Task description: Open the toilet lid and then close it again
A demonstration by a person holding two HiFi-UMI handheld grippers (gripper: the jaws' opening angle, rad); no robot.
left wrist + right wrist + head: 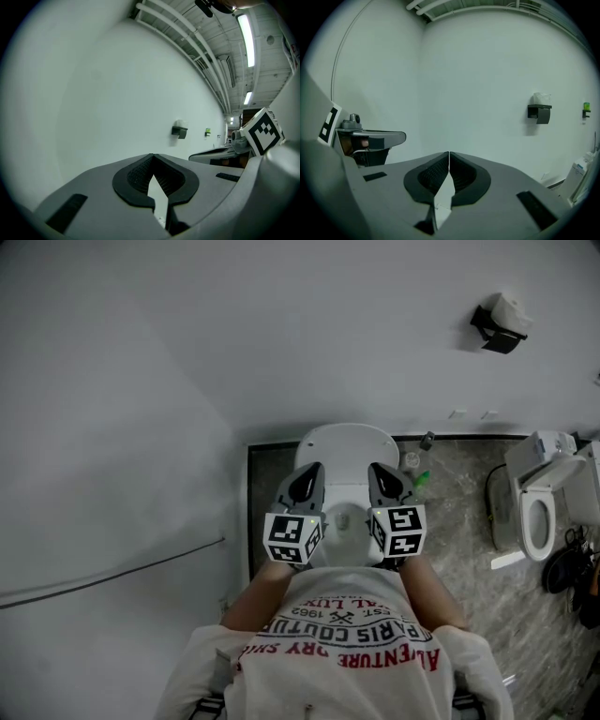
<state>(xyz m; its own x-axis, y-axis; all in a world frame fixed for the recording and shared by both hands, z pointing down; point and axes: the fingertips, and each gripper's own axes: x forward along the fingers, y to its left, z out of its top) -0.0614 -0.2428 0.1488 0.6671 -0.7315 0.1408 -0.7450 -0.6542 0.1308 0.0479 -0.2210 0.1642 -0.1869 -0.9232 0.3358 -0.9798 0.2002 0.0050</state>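
Note:
In the head view a white toilet (pixel 348 448) stands against the wall right below me. Its lid looks raised, and the bowl opening (pixel 345 517) shows between my two grippers. My left gripper (pixel 307 474) and right gripper (pixel 384 474) hover side by side over the bowl, both pointing at the wall. In the left gripper view the left gripper (pixel 153 155) has its jaws together with nothing between them. In the right gripper view the right gripper (pixel 449 153) is likewise shut and empty. Neither touches the toilet as far as I can see.
A second toilet (pixel 539 512) stands to the right on the dark stone floor (pixel 459 549). Small bottles (pixel 419 470) sit beside the near toilet. A paper holder (pixel 500 324) hangs on the white wall. Black items (pixel 567 570) lie at the far right.

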